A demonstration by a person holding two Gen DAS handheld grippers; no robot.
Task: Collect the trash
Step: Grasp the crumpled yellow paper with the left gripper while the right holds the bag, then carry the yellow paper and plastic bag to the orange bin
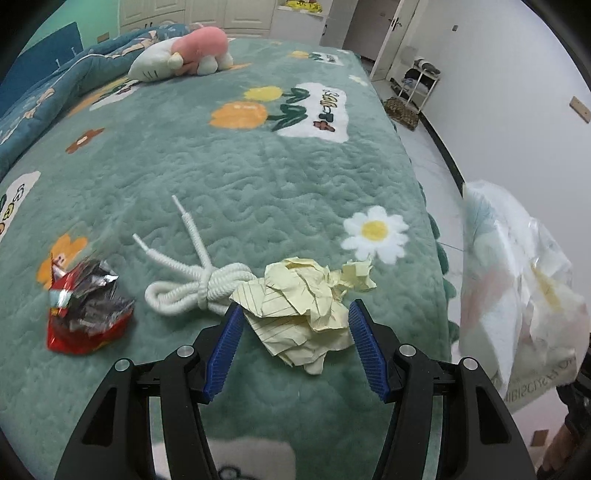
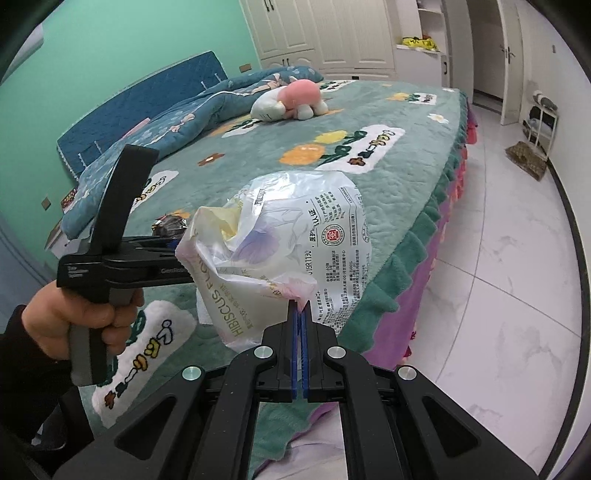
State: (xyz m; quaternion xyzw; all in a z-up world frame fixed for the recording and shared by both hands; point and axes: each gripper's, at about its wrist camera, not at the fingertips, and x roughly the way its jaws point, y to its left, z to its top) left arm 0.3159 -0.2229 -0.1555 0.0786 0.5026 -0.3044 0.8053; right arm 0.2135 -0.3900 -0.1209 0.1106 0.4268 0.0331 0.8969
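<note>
Closest to the left wrist camera, the left gripper (image 1: 295,314) has its blue pads (image 1: 223,354) spread apart with the crumpled yellow paper (image 1: 299,314) sitting right between them on the bed (image 1: 258,177). The pads aren't pressing on the paper as far as I can see; the left one looks right at the paper's edge, so it's released, not grasping anything. A smaller yellow wad (image 1: 358,275) sits at the far right tip of the big one.

Just left of the paper, touching it, is a knotted white shoelace (image 1: 195,284) with its two ends pointing away. Further left, apart from the lace, is a crushed red and silver snack wrapper (image 1: 85,310).

Off the right edge of the bed hangs the plastic bag (image 1: 517,280), a white printed one. In the right wrist view, the right gripper (image 2: 300,306) is clenched tight on a pinch of that plastic bag (image 2: 288,243), which is held up over the edge of the bed, with something yellow showing through it. A hand (image 2: 85,317) in a dark sleeve holds the left gripper's handle on the left of that view.

Farther back on the green flower blanket lies a pink and white plush toy (image 1: 188,55), next to a rumpled blue quilt (image 1: 44,96). Beyond that are white cupboards (image 2: 325,33) and a door (image 2: 511,55).
</note>
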